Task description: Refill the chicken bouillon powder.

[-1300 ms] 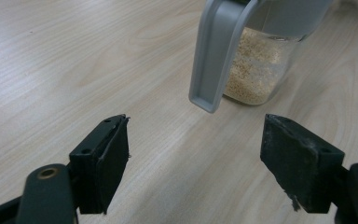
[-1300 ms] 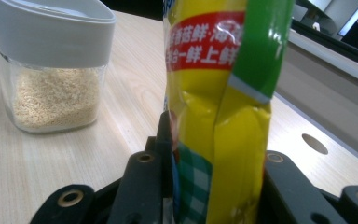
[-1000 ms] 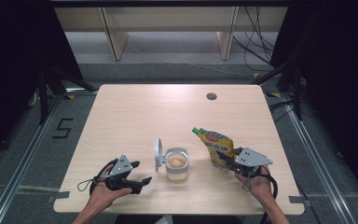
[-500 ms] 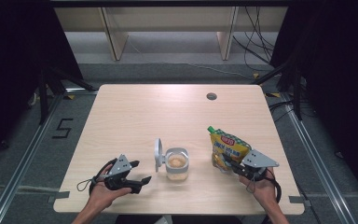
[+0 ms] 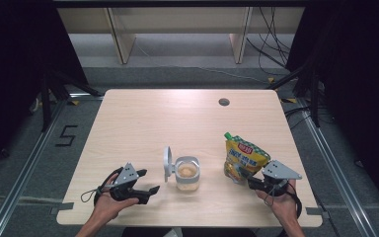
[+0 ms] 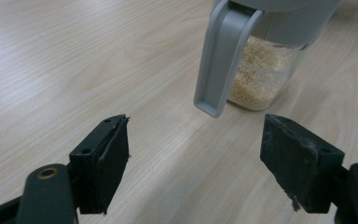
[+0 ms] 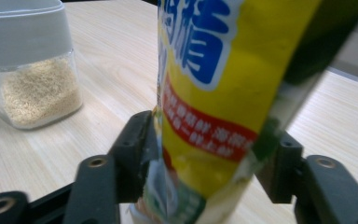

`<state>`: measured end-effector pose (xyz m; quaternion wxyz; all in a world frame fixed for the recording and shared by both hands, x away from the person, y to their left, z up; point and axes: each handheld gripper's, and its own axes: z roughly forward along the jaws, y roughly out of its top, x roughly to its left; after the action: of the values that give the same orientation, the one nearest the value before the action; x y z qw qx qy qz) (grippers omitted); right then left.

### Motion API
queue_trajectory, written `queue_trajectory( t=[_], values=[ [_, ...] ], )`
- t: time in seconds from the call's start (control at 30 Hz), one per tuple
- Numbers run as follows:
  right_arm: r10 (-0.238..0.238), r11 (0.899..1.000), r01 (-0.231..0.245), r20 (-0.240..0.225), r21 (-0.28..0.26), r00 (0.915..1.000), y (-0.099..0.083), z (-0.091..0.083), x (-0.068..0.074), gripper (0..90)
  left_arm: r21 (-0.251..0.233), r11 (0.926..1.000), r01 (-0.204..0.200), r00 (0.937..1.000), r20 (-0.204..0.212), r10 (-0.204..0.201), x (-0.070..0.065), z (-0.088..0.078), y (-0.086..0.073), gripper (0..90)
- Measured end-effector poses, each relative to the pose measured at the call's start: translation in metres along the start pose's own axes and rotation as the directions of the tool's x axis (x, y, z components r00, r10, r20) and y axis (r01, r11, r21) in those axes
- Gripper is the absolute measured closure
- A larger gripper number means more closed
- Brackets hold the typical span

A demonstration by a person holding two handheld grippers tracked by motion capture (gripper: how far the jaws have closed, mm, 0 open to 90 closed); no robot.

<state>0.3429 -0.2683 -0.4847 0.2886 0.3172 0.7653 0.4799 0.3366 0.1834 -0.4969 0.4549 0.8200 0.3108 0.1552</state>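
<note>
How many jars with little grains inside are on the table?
1. The jar stands near the front middle of the table, with its grey lid flipped open on its left, and the yellow pouch to its right.

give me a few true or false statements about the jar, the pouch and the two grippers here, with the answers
1. The yellow pouch stands between the right gripper's jaws. True; those jaws have just been opening.
2. The jar is empty. False; pale grains fill its lower part.
3. The left gripper is clamped on the jar's lid. False; its jaws stand open short of the jar, nothing between them.
4. The jar's grey lid is flipped open. True.
5. The pouch lies flat at the table's far edge. False; it stands on the near right part, beside the jar.
</note>
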Motion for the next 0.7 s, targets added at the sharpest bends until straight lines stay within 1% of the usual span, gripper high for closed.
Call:
queue_trajectory(
  t=[0.07, 0.1, 0.17, 0.2, 0.23, 0.27, 0.3, 0.33, 0.37, 0.4, 0.43, 0.47, 0.5, 0.53, 0.57, 0.6, 0.63, 0.67, 0.7],
  values=[
    [-0.011, 1.0, 0.01, 0.023, 0.029, 0.9997, 0.0, -0.005, 0.002, 40.1, -0.01, 0.9999, 0.01, 0.9999, 0.012, -0.01, 0.0, 0.0, 0.0, 23.2],
    [0.006, 0.999, -0.008, 0.036, 0.046, 0.9993, -0.001, -0.009, 0.004, 39.4, -0.018, 0.9997, 0.017, 0.9998, 0.013, -0.016, -0.001, 0.001, 0.0, 23.3],
    [0.018, 0.999, -0.02, 0.046, 0.047, 0.9988, -0.001, -0.013, 0.005, 37.7, -0.015, 0.9998, 0.01, 0.9999, 0.011, -0.01, 0.0, 0.0, 0.0, 23.2],
    [0.028, 0.998, -0.032, 0.059, 0.053, 0.9978, -0.001, -0.016, 0.006, 36.6, -0.015, 0.9998, 0.01, 0.9999, 0.011, -0.009, 0.0, -0.001, 0.001, 23.2],
    [0.069, 0.994, -0.074, 0.059, 0.077, 0.9959, -0.001, -0.018, 0.01, 36.0, -0.027, 0.9996, 0.012, 0.9999, 0.01, -0.012, 0.0, 0.0, 0.001, 23.2],
    [0.026, 0.998, -0.03, 0.055, 0.061, 0.9981, -0.001, -0.018, 0.007, 34.9, -0.019, 0.9997, 0.013, 0.9998, 0.014, -0.012, 0.0, 0.0, 0.001, 23.2],
    [0.056, 0.994, -0.061, 0.063, 0.089, 0.9965, -0.001, -0.02, 0.01, 33.6, -0.018, 0.9998, 0.009, 0.9999, 0.011, -0.009, 0.001, -0.001, 0.001, 23.2],
    [0.026, 0.995, -0.033, 0.076, 0.093, 0.9968, -0.002, -0.021, 0.009, 31.8, -0.019, 0.9998, 0.011, 0.9999, 0.007, -0.011, 0.0, -0.001, 0.001, 23.2],
    [0.028, 0.993, -0.037, 0.079, 0.112, 0.9965, -0.002, -0.023, 0.011, 30.6, -0.019, 0.9998, 0.011, 0.9999, 0.01, -0.011, 0.0, -0.001, 0.002, 23.2],
    [0.028, 0.993, -0.037, 0.079, 0.112, 0.9965, -0.002, -0.023, 0.011, 30.6, -0.02, 0.9997, 0.013, 0.9998, 0.017, -0.013, 0.0, -0.002, 0.002, 23.2],
    [0.033, 0.991, -0.043, 0.08, 0.127, 0.9963, -0.003, -0.025, 0.013, 29.2, -0.02, 0.9996, 0.019, 0.9997, 0.017, -0.018, -0.001, -0.002, 0.003, 23.2],
    [0.033, 0.991, -0.043, 0.08, 0.127, 0.9963, -0.003, -0.025, 0.013, 29.2, -0.027, 0.9995, 0.015, 0.9997, 0.019, -0.014, -0.001, -0.002, 0.003, 23.2],
    [0.035, 0.99, -0.046, 0.085, 0.132, 0.9958, -0.003, -0.026, 0.013, 28.4, -0.03, 0.9988, 0.039, 0.999, 0.021, -0.039, -0.003, -0.002, 0.003, 23.2],
    [0.051, 0.988, -0.063, 0.084, 0.144, 0.9952, -0.003, -0.028, 0.016, 27.9, -0.031, 0.9991, 0.028, 0.9994, 0.021, -0.027, -0.002, -0.003, 0.004, 23.2],
    [0.054, 0.985, -0.067, 0.082, 0.157, 0.9952, -0.004, -0.029, 0.016, 27.9, -0.037, 0.999, 0.027, 0.9995, 0.017, -0.026, -0.003, -0.003, 0.004, 23.2],
    [0.03, 0.987, -0.044, 0.095, 0.154, 0.995, -0.004, -0.03, 0.015, 27.8, -0.038, 0.999, 0.022, 0.9996, 0.019, -0.022, -0.002, -0.003, 0.004, 23.2],
    [0.033, 0.986, -0.049, 0.101, 0.157, 0.9943, -0.004, -0.031, 0.015, 27.5, -0.035, 0.9987, 0.036, 0.9992, 0.019, -0.035, -0.002, -0.004, 0.004, 23.2],
    [0.036, 0.986, -0.052, 0.103, 0.157, 0.994, -0.005, -0.033, 0.015, 27.5, -0.038, 0.9992, 0.014, 0.9998, 0.015, -0.013, -0.001, -0.005, 0.005, 23.2],
    [0.027, 0.987, -0.044, 0.107, 0.157, 0.9939, -0.005, -0.034, 0.015, 27.5, -0.04, 0.9991, 0.014, 0.9997, 0.02, -0.014, -0.001, -0.005, 0.005, 23.2]
  ],
)
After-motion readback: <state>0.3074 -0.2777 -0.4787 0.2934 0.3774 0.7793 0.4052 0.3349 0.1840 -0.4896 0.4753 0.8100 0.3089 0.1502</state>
